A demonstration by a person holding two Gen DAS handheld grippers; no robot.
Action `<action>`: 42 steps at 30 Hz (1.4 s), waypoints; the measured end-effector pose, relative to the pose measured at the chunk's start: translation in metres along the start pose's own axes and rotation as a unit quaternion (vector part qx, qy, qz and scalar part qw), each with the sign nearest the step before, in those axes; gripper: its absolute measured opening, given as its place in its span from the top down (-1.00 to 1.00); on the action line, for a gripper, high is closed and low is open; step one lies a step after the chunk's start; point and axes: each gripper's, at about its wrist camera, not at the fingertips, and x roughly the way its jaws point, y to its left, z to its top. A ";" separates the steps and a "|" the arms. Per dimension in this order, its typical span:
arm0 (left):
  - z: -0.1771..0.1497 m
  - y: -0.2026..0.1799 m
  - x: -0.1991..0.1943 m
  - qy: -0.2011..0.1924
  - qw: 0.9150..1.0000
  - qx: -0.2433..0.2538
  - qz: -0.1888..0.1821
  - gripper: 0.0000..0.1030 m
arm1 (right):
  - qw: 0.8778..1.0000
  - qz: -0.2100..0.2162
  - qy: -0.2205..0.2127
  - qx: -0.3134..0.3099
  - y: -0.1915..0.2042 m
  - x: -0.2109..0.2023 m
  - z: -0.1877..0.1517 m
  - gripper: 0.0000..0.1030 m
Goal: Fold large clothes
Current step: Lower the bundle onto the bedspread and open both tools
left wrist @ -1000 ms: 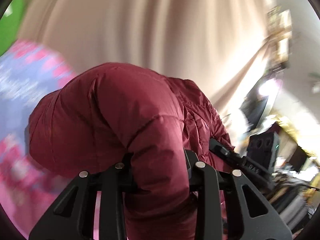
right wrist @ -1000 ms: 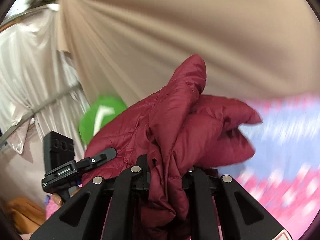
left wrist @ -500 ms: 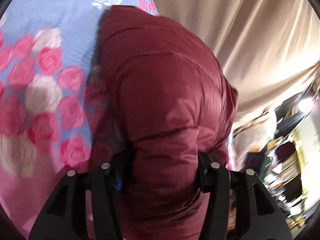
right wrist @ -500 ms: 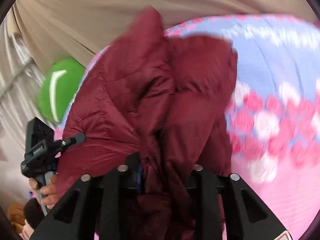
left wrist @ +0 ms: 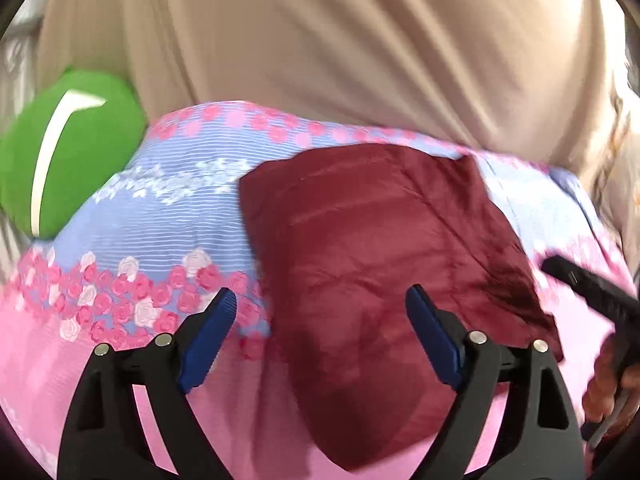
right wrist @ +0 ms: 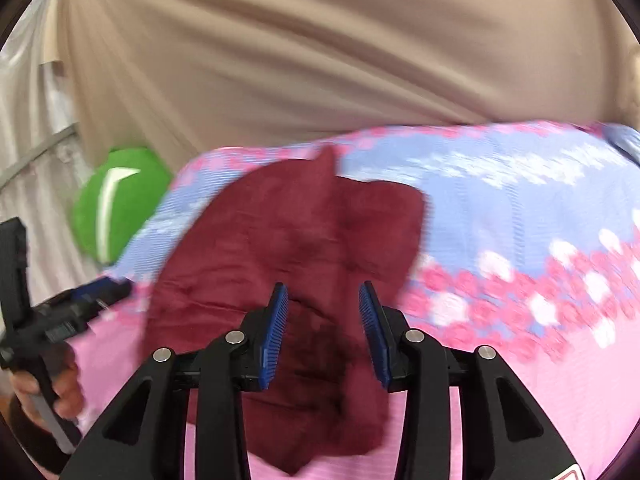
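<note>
1. left wrist view: left gripper (left wrist: 320, 308) spread wide, blue-padded fingers (left wrist: 208, 336) well apart and clamped on nothing.
2. below and between those fingers, a maroon puffer jacket (left wrist: 380, 264) lying folded on a floral bedspread (left wrist: 160, 216), quilted seams faintly visible, picture somewhat blurred.
3. jacket's near end rounded and reaching toward the camera, far edge close to the bedspread's back border of pink roses.
4. bedspread pale blue in the middle, pink along the near side, bands of pink and white roses across.
5. green cushion (left wrist: 68, 148) with a white stripe at the left, touching the bedspread's edge.
6. beige curtain (left wrist: 320, 48) hanging in folds behind everything.
7. at the right edge, the right gripper (left wrist: 588, 292) as a dark bar beside the jacket, with the person's right hand (left wrist: 608, 384) around its handle; jaw state not readable from here.
8. right wrist view: right gripper (right wrist: 323, 312) parted, blue fingers (right wrist: 274, 332) apart with a clear gap, gripping nothing, poised above the jacket's near middle.
9. maroon puffer jacket (right wrist: 288, 232) spread flat on the floral bedspread (right wrist: 520, 208), one small peak of fabric standing up at its far edge.
10. left gripper (right wrist: 104, 290) at the left edge just beside the jacket, left hand (right wrist: 60, 384) on its handle.
11. green cushion (right wrist: 120, 200) beyond it, beige curtain (right wrist: 320, 48) behind.
</note>
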 end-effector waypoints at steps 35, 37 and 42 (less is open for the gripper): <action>-0.075 -0.020 -0.005 0.051 0.997 0.028 0.047 -0.71 | 0.989 -0.041 0.076 -0.122 0.019 0.008 -0.050 0.83; -0.083 -0.017 0.002 0.065 0.996 0.027 0.056 -0.74 | 0.983 -0.078 0.108 -0.124 0.002 0.022 -0.066 1.00; -0.094 -0.016 0.025 0.079 0.995 0.024 0.058 -0.74 | 0.986 -0.085 0.128 -0.059 -0.040 0.037 -0.089 0.87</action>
